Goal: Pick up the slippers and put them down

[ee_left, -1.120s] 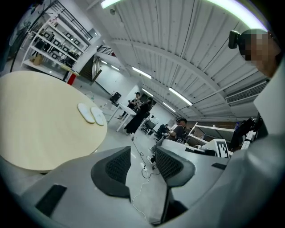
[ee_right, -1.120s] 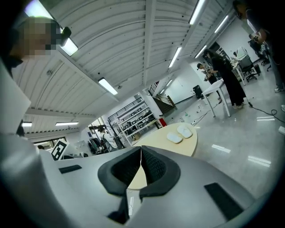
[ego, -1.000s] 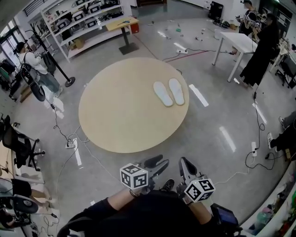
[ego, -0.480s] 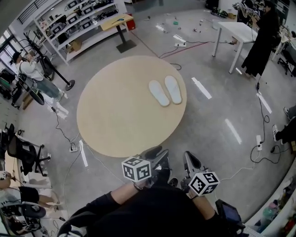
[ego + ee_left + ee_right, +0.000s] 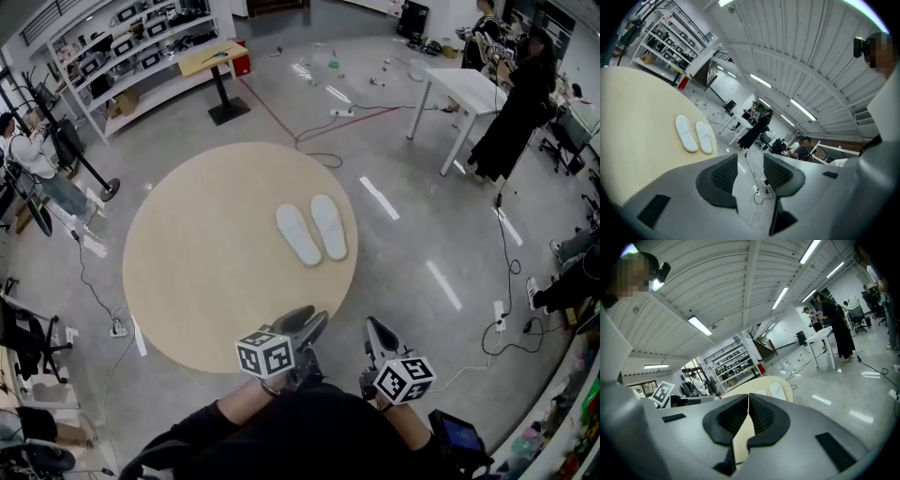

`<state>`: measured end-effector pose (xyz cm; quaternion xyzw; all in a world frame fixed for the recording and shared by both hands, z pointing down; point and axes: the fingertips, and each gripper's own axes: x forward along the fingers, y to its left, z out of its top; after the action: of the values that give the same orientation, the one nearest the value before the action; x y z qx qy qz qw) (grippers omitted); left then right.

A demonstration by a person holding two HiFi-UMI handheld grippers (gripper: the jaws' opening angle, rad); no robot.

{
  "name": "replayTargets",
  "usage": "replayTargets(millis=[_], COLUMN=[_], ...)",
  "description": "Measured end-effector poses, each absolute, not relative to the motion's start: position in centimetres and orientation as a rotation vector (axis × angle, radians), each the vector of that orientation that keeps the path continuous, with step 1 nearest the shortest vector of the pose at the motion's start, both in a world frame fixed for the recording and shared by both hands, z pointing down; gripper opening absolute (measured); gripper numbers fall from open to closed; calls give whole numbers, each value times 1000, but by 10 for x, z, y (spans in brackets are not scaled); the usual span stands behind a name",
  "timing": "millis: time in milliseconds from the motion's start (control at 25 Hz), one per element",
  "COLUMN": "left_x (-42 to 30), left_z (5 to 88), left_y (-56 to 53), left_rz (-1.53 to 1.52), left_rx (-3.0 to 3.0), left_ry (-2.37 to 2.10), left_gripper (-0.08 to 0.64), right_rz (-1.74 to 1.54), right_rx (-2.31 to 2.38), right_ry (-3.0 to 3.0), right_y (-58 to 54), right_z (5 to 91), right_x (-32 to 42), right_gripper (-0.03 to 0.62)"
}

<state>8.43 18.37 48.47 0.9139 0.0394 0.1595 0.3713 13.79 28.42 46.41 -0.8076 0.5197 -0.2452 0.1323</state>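
Observation:
Two white slippers lie side by side on the right half of a round beige table; the left gripper view shows the slippers ahead and to the left, the right gripper view only their tips. My left gripper hovers at the table's near edge, open with nothing between its jaws. Just off that edge to the right, my right gripper is shut and empty. Both are well short of the slippers.
A white table stands at the back right with people in dark clothes beside it. Shelving lines the back left. Cables and a power strip lie on the grey floor around the round table.
The round table and slippers have come nearer and shifted left in the head view; both grippers now reach the table's near edge. The jaws look unchanged.

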Motion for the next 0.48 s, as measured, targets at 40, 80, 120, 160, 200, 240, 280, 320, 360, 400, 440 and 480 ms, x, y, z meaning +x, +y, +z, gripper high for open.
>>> replayTargets(millis=[40, 80, 120, 160, 200, 240, 280, 320, 360, 400, 440, 480], left_x=[96, 108, 119, 128, 136, 142, 147, 152, 156, 160, 163, 165], left_z=[482, 480, 478, 478, 479, 483, 488, 493, 498, 501, 502, 504], left_y=[175, 169, 166, 163, 160, 156, 150, 142, 133, 124, 116, 109], left_rz=[398, 386, 376, 368, 365, 364, 363, 362, 358, 353, 346, 338], left_rx=[2341, 2339, 2336, 2334, 2331, 2323, 2311, 2297, 2284, 2274, 2267, 2260], left_ry=[109, 122, 136, 149, 158, 160, 156, 148, 138, 128, 118, 106], left_gripper=[187, 187, 187, 187, 187, 187, 187, 187, 187, 187, 187, 187], right_rz=[-711, -716, -726, -738, -751, -764, -773, -779, -784, -791, -800, -812], right_rx=[-2357, -2370, -2381, -2390, -2398, -2404, -2406, -2407, -2407, -2408, -2409, -2410], right_ry=[1509, 1508, 1506, 1506, 1508, 1508, 1507, 1506, 1508, 1512, 1517, 1525], right_y=[275, 269, 264, 260, 255, 250, 244, 236, 229, 221, 213, 206], right_z=[462, 461, 461, 463, 465, 467, 469, 471, 473, 475, 476, 477], right_x=[147, 156, 166, 174, 183, 190, 198, 204, 210, 216, 223, 228], right_gripper=[15, 15, 15, 15, 15, 15, 15, 15, 15, 15, 15, 15])
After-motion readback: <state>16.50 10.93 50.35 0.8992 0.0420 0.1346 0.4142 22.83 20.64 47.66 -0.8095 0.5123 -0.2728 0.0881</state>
